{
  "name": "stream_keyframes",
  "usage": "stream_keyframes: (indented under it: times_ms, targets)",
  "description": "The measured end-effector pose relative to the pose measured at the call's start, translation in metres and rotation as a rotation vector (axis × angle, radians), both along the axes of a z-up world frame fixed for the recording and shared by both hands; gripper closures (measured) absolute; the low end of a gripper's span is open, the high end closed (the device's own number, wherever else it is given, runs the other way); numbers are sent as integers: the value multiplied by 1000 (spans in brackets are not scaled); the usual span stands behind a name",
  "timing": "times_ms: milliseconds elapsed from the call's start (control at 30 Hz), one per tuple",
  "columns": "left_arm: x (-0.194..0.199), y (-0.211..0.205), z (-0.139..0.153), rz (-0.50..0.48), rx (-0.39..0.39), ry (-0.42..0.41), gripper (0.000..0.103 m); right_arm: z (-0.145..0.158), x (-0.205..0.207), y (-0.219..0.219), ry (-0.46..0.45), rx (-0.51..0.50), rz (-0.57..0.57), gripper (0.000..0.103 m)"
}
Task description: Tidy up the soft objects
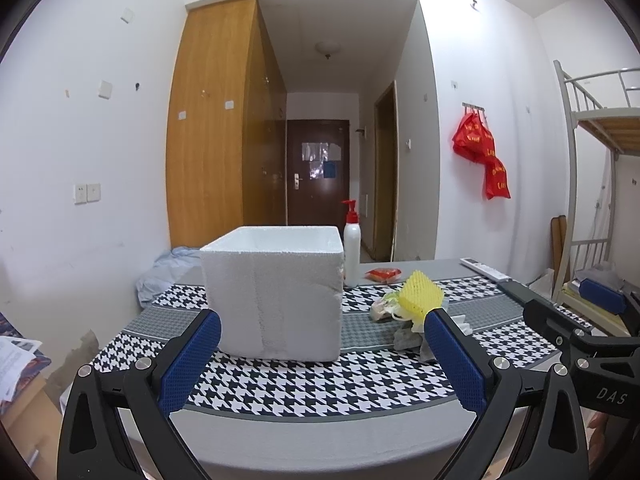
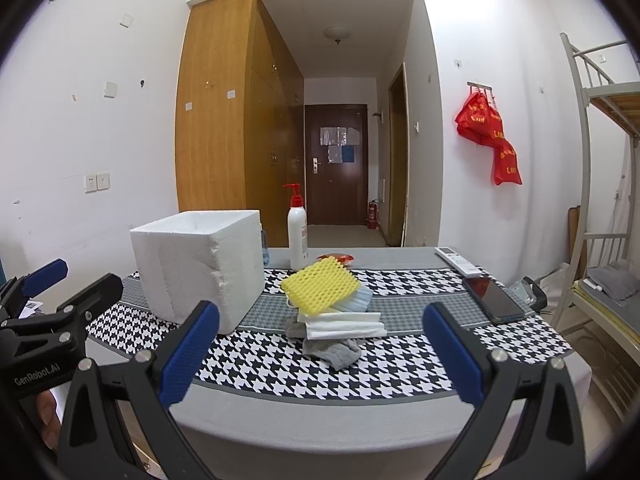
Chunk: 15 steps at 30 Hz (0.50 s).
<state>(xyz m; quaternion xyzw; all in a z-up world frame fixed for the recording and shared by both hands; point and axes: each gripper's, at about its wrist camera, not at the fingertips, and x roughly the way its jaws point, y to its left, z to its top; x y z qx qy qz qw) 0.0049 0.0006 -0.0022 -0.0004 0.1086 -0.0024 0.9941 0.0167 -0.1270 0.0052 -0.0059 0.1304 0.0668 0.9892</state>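
Right wrist, houndstooth tablecloth (image 2: 320,376), foam box (image 2: 200,268)

Rough white foam box (image 2: 200,268), yellow foam netting (image 2: 320,286), matt cloth table cover (image 2: 320,376).

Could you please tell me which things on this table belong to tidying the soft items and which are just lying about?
Part of the job:
foam box
yellow mesh sleeve
white foam sheets
grey cloth
left claw and right claw, both open and empty

Just lying about:
pump bottle
remote
phone
red packet
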Motion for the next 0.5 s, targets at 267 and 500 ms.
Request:
stream_keyframes:
  times_ms: [267,500]
  targets:
    - [-1,2,2,0,-4,-3,1,0,1,0,-3,5,0,0]
    - [-4,2,3,-5,-6,-12,1,-1,1,1,-6,-4,-4,0]
